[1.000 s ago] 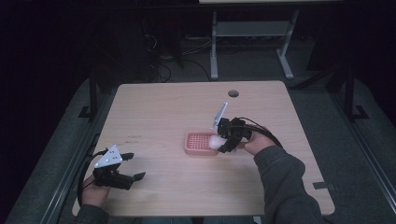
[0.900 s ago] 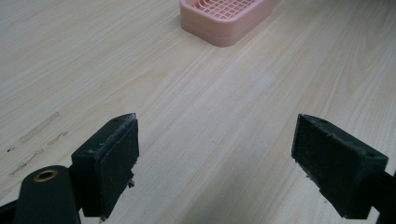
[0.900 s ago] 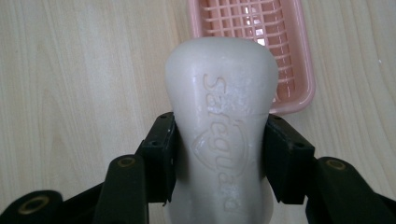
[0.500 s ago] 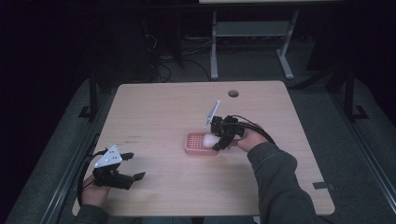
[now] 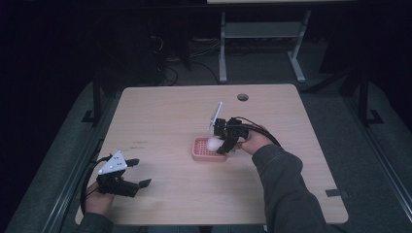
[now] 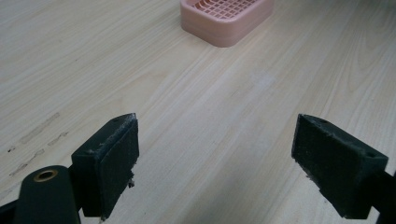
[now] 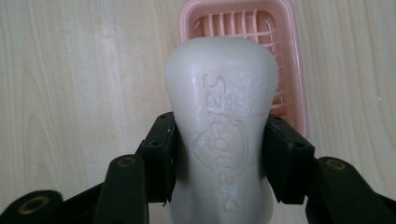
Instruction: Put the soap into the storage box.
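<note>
as 1 s ago, soap (image 7: pixel 224 140) in right tongs (image 5: pixel 219 144), now further over pink dish (image 5: pixel 200 154)

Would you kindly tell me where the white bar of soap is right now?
The white bar of soap sits clamped in the right gripper, just above the pink slatted soap dish mid-table.

I see the pink slatted plastic soap dish (image 5: pixel 209 149) just right of the frame's centre on the pale wooden table (image 5: pixel 160 116). The white moulded soap bar (image 5: pixel 214 143) sits above the dish, between my right gripper (image 5: pixel 224 143) jaws. My left gripper (image 5: pixel 136 173) sits lower left, well apart.
</note>
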